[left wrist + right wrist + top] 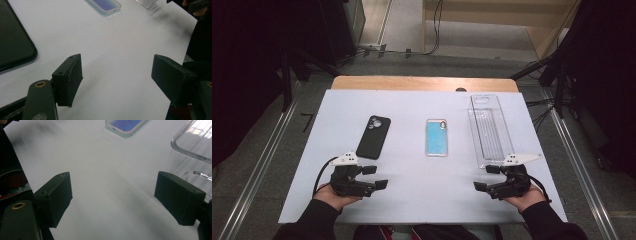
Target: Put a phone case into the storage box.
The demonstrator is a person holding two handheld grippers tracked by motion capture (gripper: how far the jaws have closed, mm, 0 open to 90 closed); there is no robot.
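Two tongs rest low on the white bench [412,200], jaws wide apart and empty: left tongs [377,177] just below the black phone [373,136], right tongs [484,178] beside the clear tray [490,131]. Between them, farther off, lies the blue phone case [437,137]. Flat things like these could slide away if a jaw pushes an edge.

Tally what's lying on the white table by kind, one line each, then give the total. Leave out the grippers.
Phone cases: 2, a black phone case and a light blue phone case
Clear plastic tray: 1
Total: 3, all lying flat and apart from one another on the white table
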